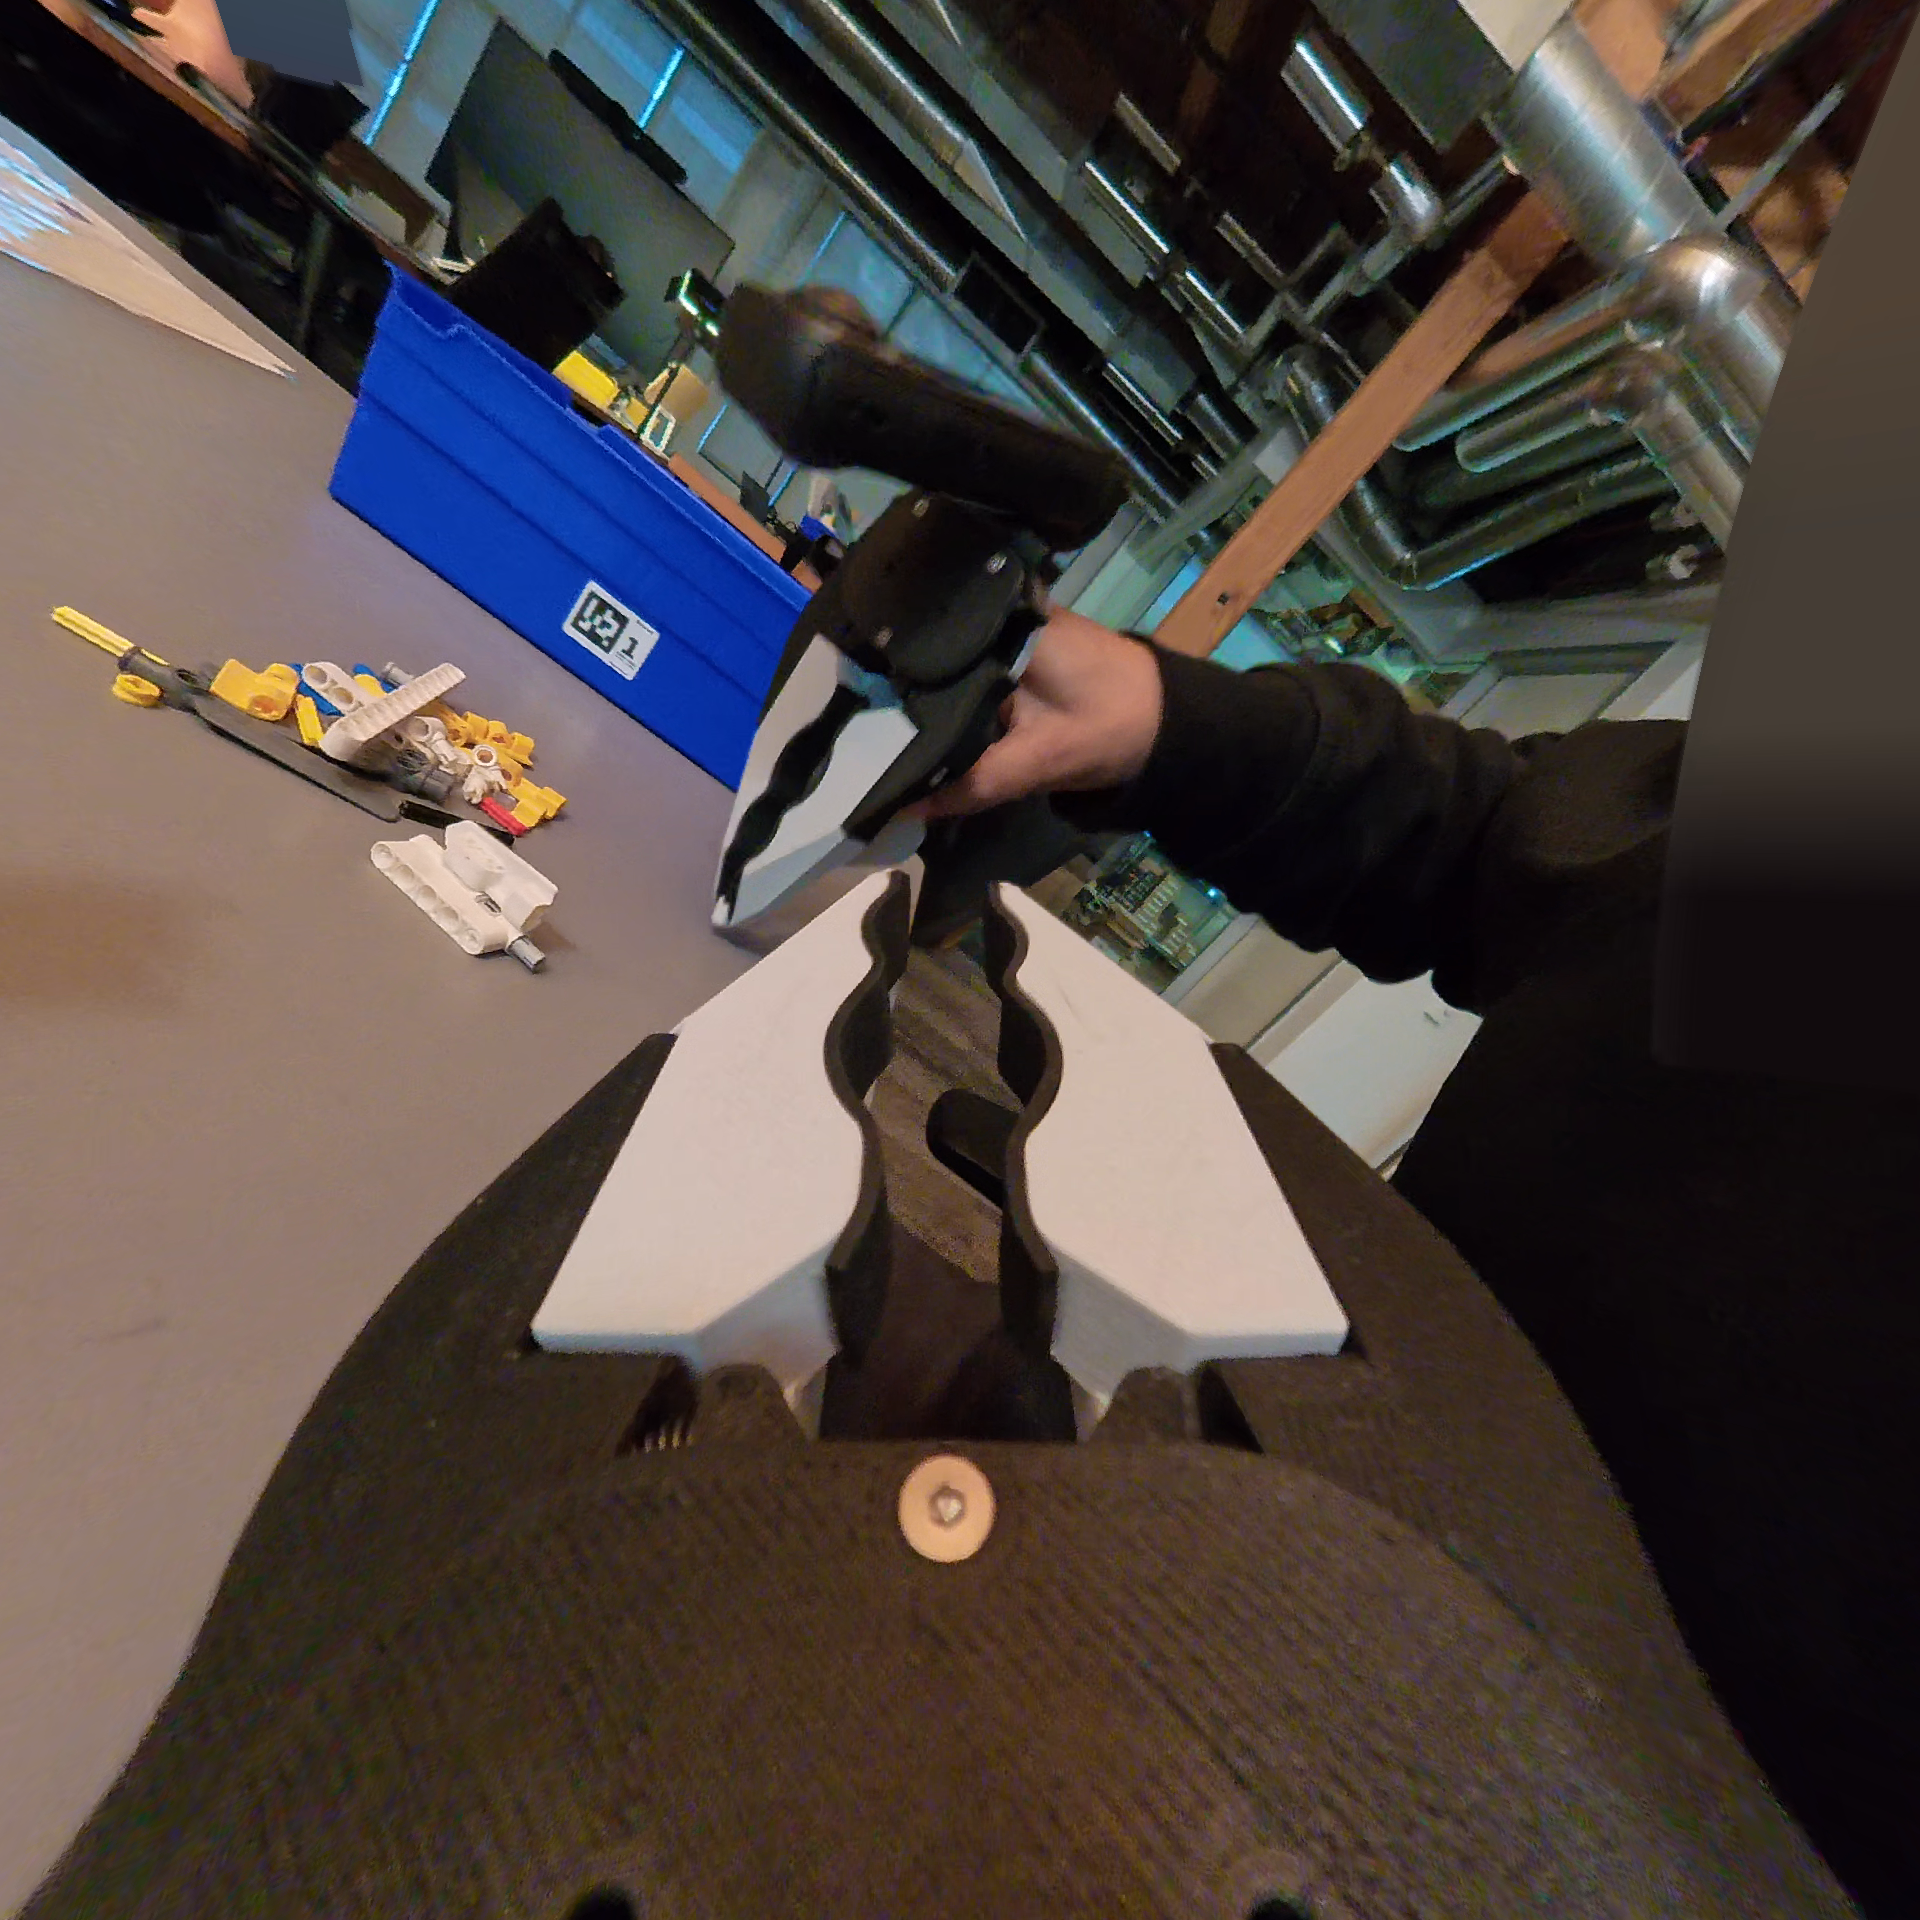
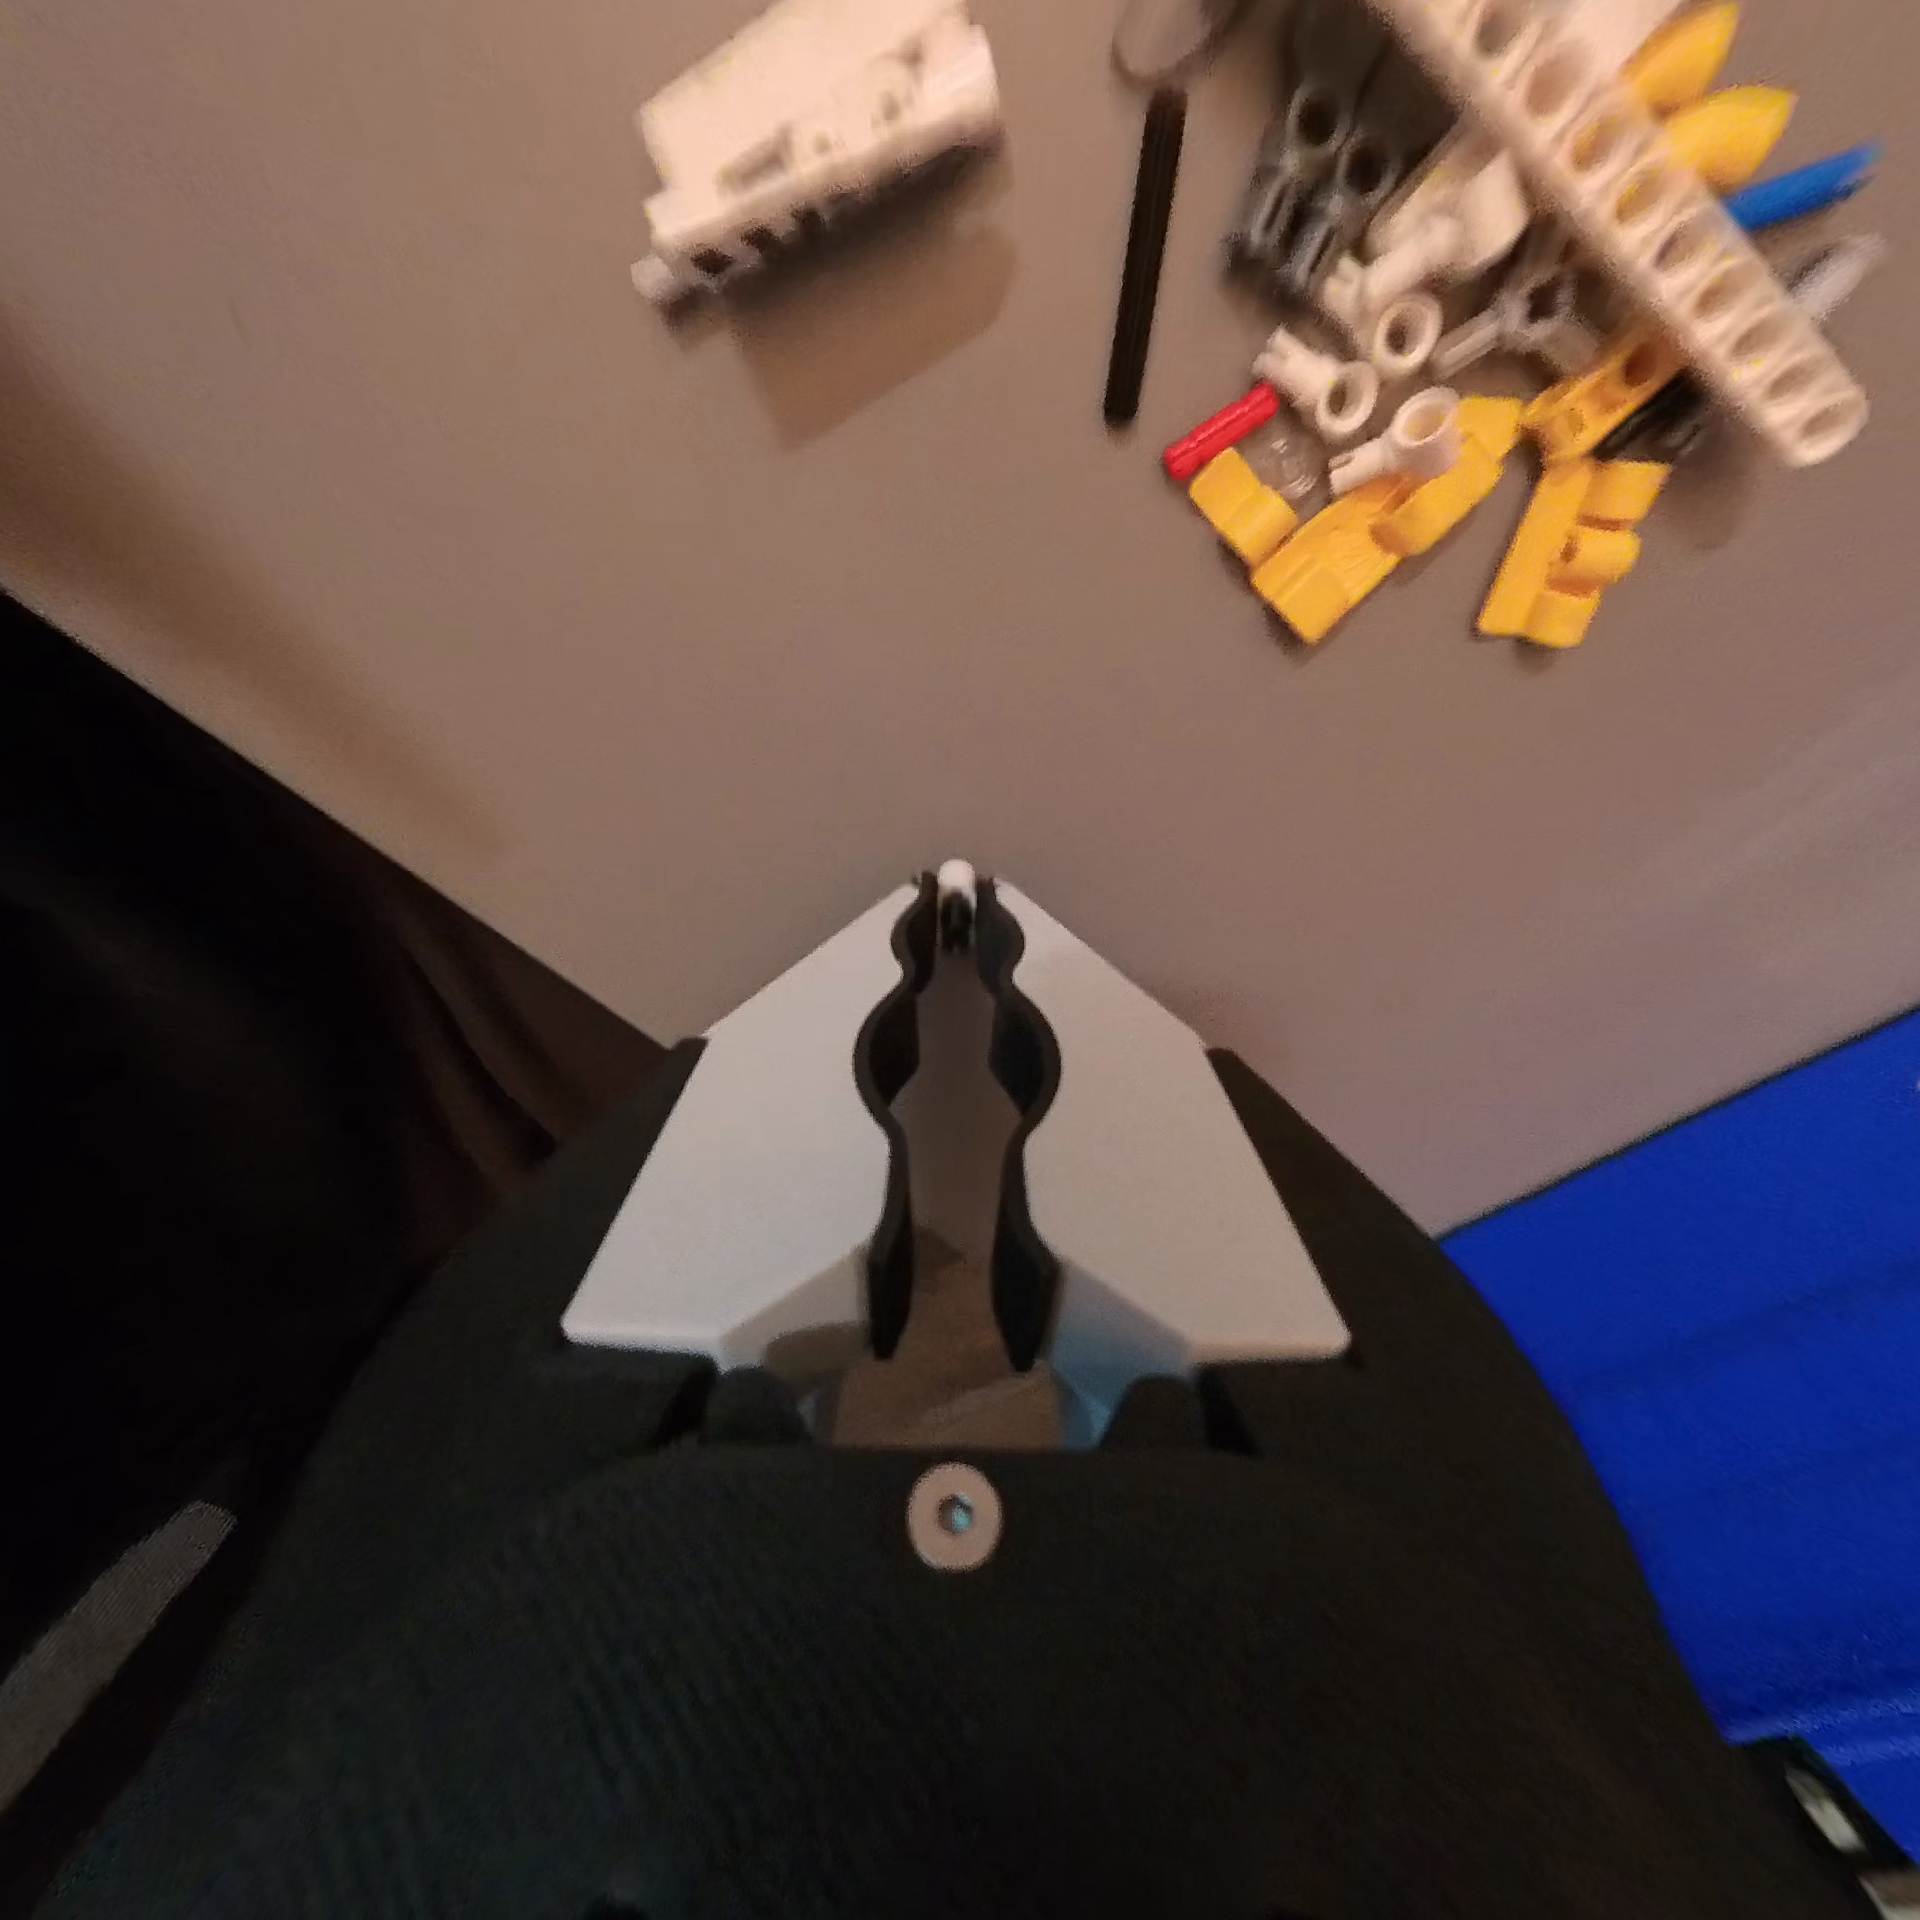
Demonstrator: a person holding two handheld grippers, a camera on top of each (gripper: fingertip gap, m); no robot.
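My right gripper (image 2: 954, 896) is shut on a small white piece (image 2: 954, 878) that pokes out at its fingertips, held above the grey table (image 2: 623, 675). The left wrist view also shows this gripper (image 1: 743, 883), held by a hand (image 1: 1070, 717) in a black sleeve just beyond my left fingertips. My left gripper (image 1: 948, 891) is open with nothing between its pads, held over the table's edge. A white assembled block (image 1: 468, 888) lies on the table to its left and also shows in the right wrist view (image 2: 821, 156).
A pile of loose yellow, white, grey and blue building parts (image 1: 416, 727) lies beyond the white block, also in the right wrist view (image 2: 1455, 364), with a black axle (image 2: 1143, 260) beside it. A blue bin (image 1: 540, 499) stands behind the pile. The tips of one gripper are about 15 centimetres away from the tips of the other. Between my right fingertips and the white assembled block (image 1: 468, 888) there is roughly 10 centimetres. It is also in sight in the right wrist view (image 2: 767, 121).
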